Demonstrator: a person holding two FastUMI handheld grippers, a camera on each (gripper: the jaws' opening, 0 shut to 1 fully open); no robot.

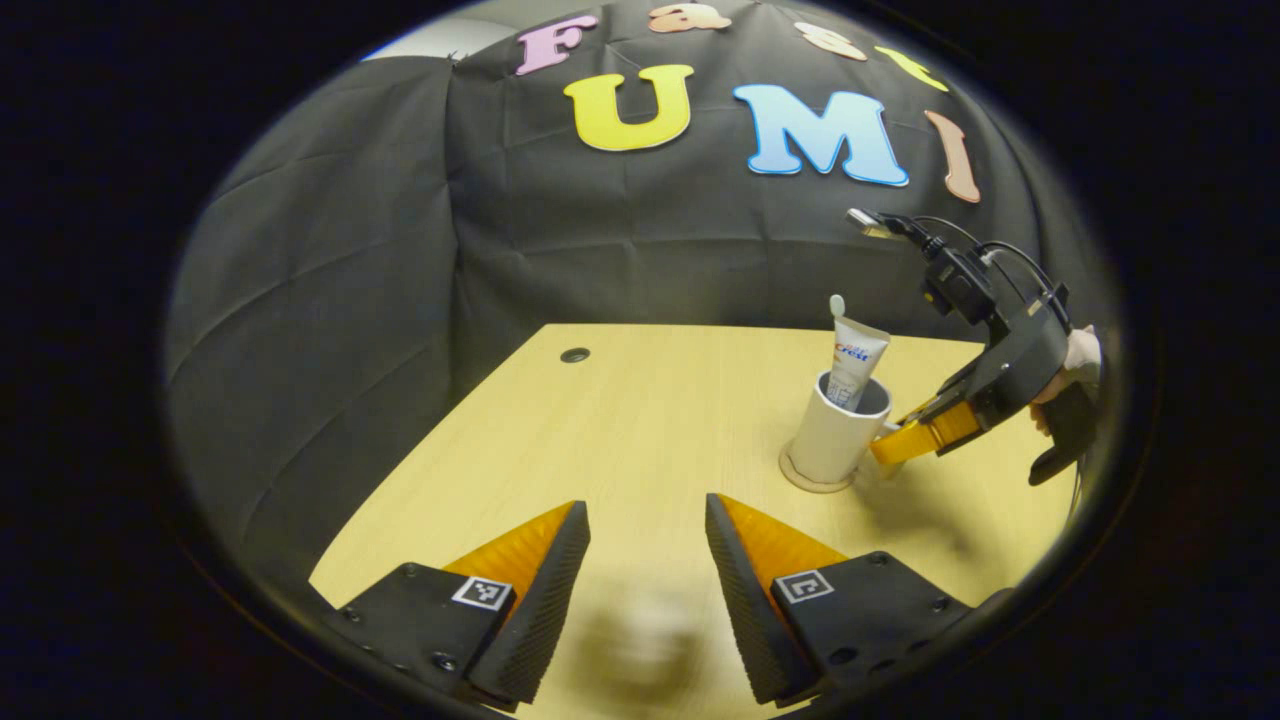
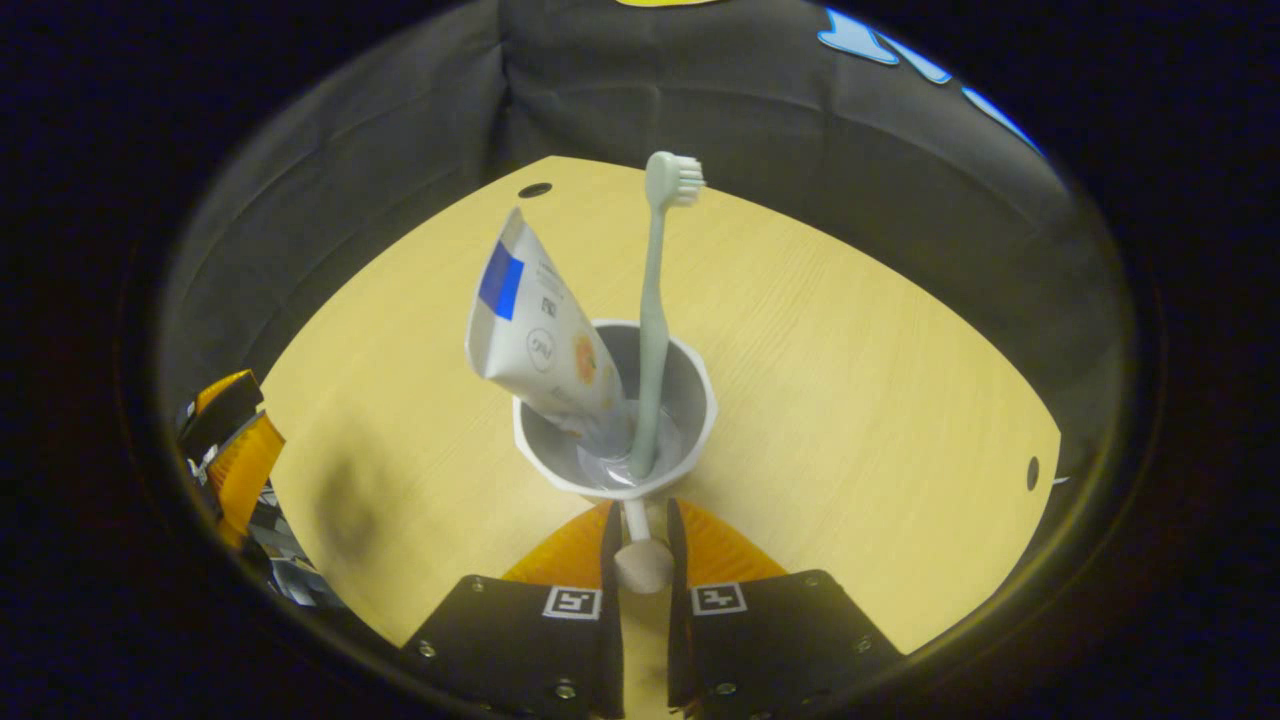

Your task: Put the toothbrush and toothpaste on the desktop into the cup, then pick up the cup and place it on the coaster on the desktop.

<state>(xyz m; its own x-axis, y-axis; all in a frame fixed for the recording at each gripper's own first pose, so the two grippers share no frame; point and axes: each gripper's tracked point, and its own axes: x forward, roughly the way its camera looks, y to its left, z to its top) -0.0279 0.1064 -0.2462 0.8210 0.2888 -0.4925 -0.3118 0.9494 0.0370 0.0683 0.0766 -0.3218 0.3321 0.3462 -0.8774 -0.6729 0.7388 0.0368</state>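
Closest to my right-hand camera were the two fingers of my right gripper (image 2: 640, 545), drawn narrow on the handle (image 2: 640, 558) of the cup (image 2: 612, 400), pressing it from both sides. The cup held the toothbrush (image 2: 655, 300), standing nearly upright with its bristles at the top, and the toothpaste (image 2: 535, 335), which leaned away from the brush over the rim. In the left gripper view the cup appeared to sit already on the round coaster (image 1: 812, 484) on the worktop (image 1: 640, 430), so I judged the placing nearly finished and the release to be what remained. My left gripper (image 1: 646, 545) hung wide apart with nothing between its fingers, well away from the cup, low over the near part of the worktop. The risks I saw all came from letting go badly. If I drew the right gripper back before its fingers had parted enough, the handle could drag and pull the cup off the coaster or tip it. The toothpaste, top-heavy and tilted, could swing with any jolt and carry the cup over or spill out. I could not tell from either view whether the base sat fully centred on the coaster; an overhanging edge would leave the cup rocking once freed.
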